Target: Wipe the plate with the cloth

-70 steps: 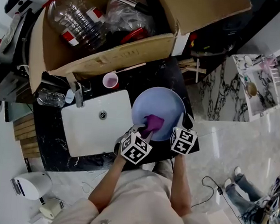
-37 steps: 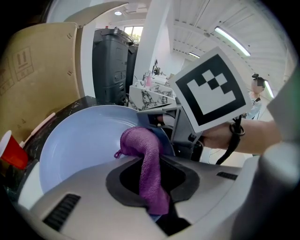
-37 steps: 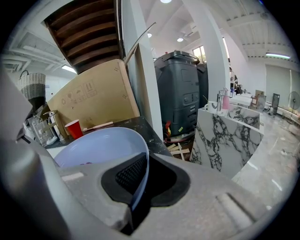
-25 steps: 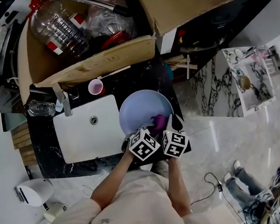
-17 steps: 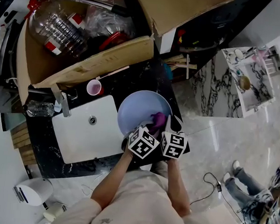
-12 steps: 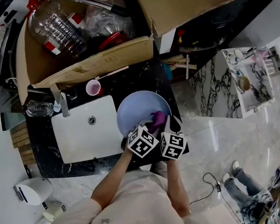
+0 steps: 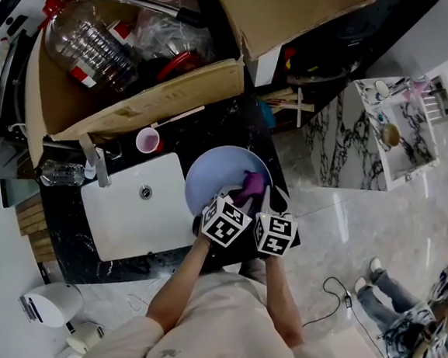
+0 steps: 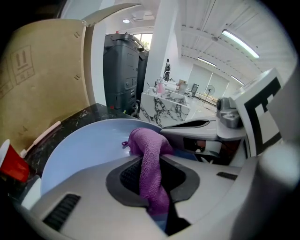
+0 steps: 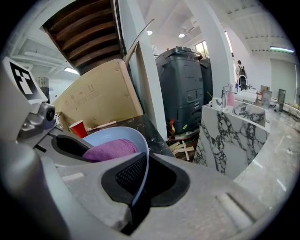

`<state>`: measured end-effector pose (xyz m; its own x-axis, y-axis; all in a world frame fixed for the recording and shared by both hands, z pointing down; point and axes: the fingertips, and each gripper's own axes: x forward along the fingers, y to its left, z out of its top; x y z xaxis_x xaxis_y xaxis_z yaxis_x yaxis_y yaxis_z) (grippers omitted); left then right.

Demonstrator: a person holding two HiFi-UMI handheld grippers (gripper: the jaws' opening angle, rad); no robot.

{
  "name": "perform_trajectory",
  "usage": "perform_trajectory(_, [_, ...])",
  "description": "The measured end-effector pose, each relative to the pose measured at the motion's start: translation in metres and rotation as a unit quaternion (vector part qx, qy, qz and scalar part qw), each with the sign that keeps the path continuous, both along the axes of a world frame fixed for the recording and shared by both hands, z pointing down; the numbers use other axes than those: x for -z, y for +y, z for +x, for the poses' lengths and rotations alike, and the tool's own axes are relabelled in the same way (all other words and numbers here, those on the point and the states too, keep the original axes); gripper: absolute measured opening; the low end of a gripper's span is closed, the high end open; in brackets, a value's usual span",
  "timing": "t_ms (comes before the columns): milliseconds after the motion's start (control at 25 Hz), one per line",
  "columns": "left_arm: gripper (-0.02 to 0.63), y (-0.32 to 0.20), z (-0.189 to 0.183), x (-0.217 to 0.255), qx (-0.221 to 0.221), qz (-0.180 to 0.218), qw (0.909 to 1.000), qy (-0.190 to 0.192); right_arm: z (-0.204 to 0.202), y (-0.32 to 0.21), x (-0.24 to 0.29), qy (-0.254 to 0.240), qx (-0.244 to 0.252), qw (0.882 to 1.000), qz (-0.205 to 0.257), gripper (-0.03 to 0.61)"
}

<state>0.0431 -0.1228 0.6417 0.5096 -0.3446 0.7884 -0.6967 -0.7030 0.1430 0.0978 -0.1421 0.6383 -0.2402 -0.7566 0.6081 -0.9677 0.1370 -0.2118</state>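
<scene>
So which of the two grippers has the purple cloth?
The left gripper: its jaws pinch the purple cloth; the right gripper clamps the plate by its rim.

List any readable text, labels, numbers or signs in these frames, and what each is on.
No words or numbers can be read anywhere.
Cardboard box: printed handling symbols, one showing two upward arrows; no letters can be made out.
Plastic bottle: red and white label, too small to read.
Marker cubes: black-and-white square patterns, not text.
</scene>
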Motion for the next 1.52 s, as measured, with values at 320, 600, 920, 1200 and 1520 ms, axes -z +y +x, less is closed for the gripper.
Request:
perform_trajectory(320, [0.06,-0.013,-0.006,0.001,0.02,0.012,0.9997,-0.001,0.0,0.0,0.0,0.0,0.0,1.0,0.0,0.025])
perform_trajectory(600, [0.06,-0.023,-0.016,0.0,0.04,0.02,0.999,-0.005,0.0,0.0,-0.001,0.0,-0.001,1.0,0.0,0.025])
perform_trajectory(920, [0.058,-0.036,-0.038,0.002,0.086,0.03,0.9955,-0.024,0.0,0.0,-0.002,0.001,-0.002,1.0,0.001,0.025])
perform_trajectory(1200, [0.06,-0.042,-0.066,0.002,0.121,0.029,0.9913,-0.041,0.001,0.0,-0.002,0.003,-0.004,1.0,0.001,0.025])
perform_trajectory(1520, [0.06,-0.035,-0.088,0.003,0.137,0.021,0.9882,-0.065,0.001,-0.001,-0.002,0.005,-0.006,1.0,0.001,0.025])
